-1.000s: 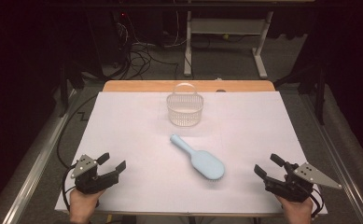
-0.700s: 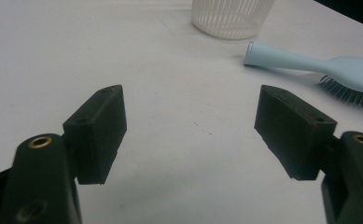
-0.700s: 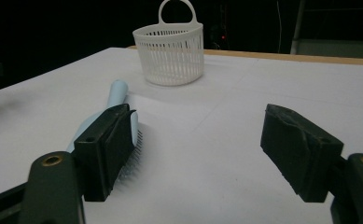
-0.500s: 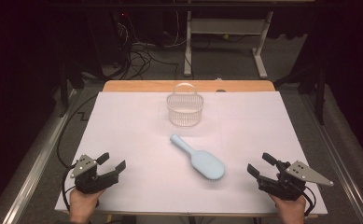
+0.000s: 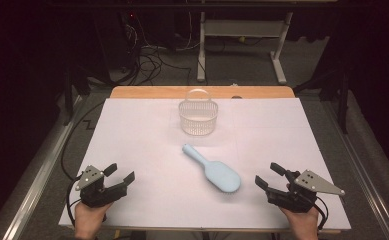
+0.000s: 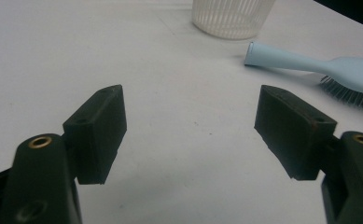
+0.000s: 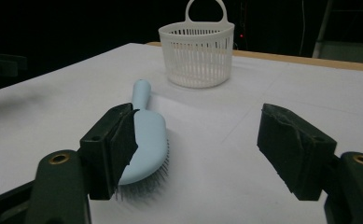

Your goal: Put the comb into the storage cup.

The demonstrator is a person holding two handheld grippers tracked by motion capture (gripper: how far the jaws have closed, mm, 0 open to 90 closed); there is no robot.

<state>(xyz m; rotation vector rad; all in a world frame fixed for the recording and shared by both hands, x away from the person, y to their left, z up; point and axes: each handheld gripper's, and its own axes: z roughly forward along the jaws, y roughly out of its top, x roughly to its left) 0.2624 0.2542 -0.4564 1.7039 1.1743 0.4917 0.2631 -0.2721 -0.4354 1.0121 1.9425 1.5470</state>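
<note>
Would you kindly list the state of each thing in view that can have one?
Hairbrush: lying bristles down on the table, held by nothing.
Basket: upright, handle up, apart from the brush; whether anything is inside is hard to tell.
Left tool: open, holding nothing.
Right tool: open, holding nothing, close to the brush head.

A lab or test room: a desk (image 5: 132, 150) under a white sheet, loose cables (image 5: 152, 60) on grey carpet, a bare metal frame (image 5: 242, 45) behind, dark surroundings

A pale blue hairbrush (image 5: 214, 169) lies bristles-down mid-table, handle pointing toward the white basket (image 5: 198, 116).
</note>
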